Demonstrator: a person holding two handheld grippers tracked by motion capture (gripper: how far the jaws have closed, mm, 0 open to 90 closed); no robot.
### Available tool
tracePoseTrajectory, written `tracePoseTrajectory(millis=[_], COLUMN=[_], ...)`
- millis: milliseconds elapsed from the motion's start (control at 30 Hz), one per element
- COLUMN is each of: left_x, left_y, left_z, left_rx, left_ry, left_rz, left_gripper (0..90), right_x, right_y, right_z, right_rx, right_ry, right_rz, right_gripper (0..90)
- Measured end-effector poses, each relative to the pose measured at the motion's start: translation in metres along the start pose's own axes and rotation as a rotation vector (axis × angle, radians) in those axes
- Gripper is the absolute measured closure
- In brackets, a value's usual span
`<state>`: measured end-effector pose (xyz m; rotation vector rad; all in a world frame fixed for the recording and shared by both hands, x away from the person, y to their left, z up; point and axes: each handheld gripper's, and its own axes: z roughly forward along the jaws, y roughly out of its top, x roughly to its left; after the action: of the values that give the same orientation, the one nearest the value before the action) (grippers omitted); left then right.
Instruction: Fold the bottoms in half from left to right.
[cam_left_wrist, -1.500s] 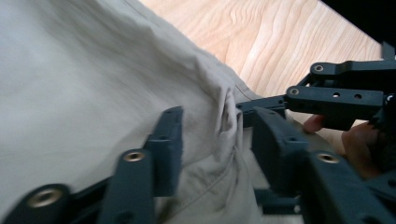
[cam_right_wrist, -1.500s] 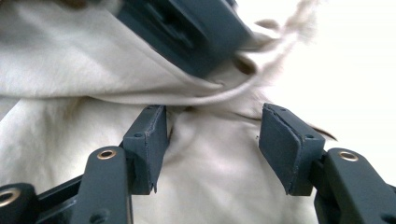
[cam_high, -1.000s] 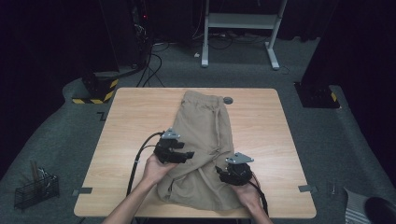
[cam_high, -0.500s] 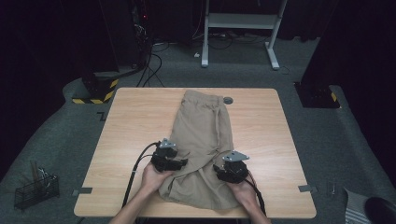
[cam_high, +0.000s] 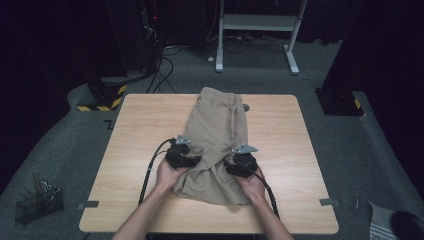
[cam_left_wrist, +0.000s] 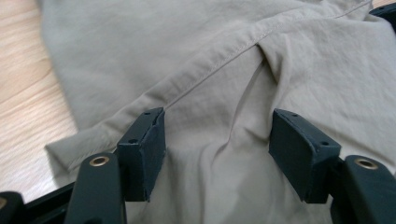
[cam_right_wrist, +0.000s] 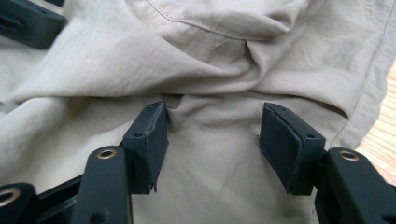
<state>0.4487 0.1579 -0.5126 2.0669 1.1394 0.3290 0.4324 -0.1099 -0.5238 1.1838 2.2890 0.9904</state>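
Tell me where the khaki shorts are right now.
In the high view the khaki shorts lie along the middle of the wooden table, waistband at the far edge, with the left gripper and right gripper over their near half.

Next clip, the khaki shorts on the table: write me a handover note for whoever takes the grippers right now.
Left gripper: jaws open, over the fabric at the left side of the khaki shorts, nothing pinched.
Right gripper: jaws open, over the fabric at the right side, nothing pinched.
Shorts: on the wooden table, waistband at the far end, hems nearest the person, cloth bunched between the grippers.
Done: shorts laid lengthwise.
Left: probably grip the cloth and fold; no fold made yet.
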Motion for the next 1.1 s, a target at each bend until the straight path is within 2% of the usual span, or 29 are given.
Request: tracePoseTrajectory(millis=[67, 167, 267, 333, 400, 500, 600, 667, 733, 833, 967, 1033, 1100], left_x=[0.004, 0.011, 0.021, 0.027, 0.031, 0.034, 0.039, 0.044, 0.047, 0.046, 0.045, 0.044, 0.042], left_y=[-0.003, -0.006, -0.009, -0.01, -0.01, -0.01, -0.011, -0.014, -0.017, -0.019, -0.02, -0.02, -0.019], left_z=[-0.011, -0.025, -0.035, -0.041, -0.047, -0.055, -0.053, -0.049, -0.045, -0.037, -0.029, -0.028, -0.027], left_rx=[-0.019, -0.026, -0.033, -0.048, -0.067, -0.082, -0.038, -0.012, 0.005, 0.034, 0.039, 0.037, 0.04], left_ry=[0.003, 0.022, 0.046, 0.034, 0.022, 0.032, 0.066, 0.084, 0.082, 0.094, 0.101, 0.118, 0.129], left_rz=[-0.01, -0.022, -0.048, -0.08, -0.096, -0.103, -0.11, -0.123, -0.132, -0.124, -0.124, -0.11, -0.091], left_gripper=[38.6, 39.7, 39.8, 39.5, 39.2, 38.7, 37.8, 37.9, 39.2, 44.1, 48.2, 51.4, 60.4], right_x=[-0.002, -0.003, 0.002, 0.005, 0.007, 0.007, 0.008, 0.01, 0.009, 0.008, 0.008, 0.008, 0.007], right_y=[-0.003, -0.01, -0.017, -0.021, -0.026, -0.031, -0.033, -0.033, -0.033, -0.033, -0.033, -0.033, -0.033], right_z=[-0.006, -0.022, -0.036, -0.04, -0.041, -0.038, -0.037, -0.037, -0.036, -0.036, -0.036, -0.036, -0.036], right_rx=[0.01, -0.012, -0.023, -0.016, -0.007, 0.005, -0.001, -0.003, -0.007, -0.008, -0.008, -0.007, -0.007], right_ry=[0.003, 0.019, 0.032, 0.035, 0.039, 0.042, 0.03, 0.017, 0.023, 0.026, 0.029, 0.029, 0.029], right_rz=[0.021, 0.047, 0.018, -0.001, -0.006, 0.005, -0.004, -0.028, -0.029, -0.035, -0.037, -0.036, -0.038], right_gripper=[43.8, 46.6, 47.6, 47.6, 47.5, 47.3, 47.7, 47.6, 47.5, 47.5, 47.5, 47.5, 47.5])
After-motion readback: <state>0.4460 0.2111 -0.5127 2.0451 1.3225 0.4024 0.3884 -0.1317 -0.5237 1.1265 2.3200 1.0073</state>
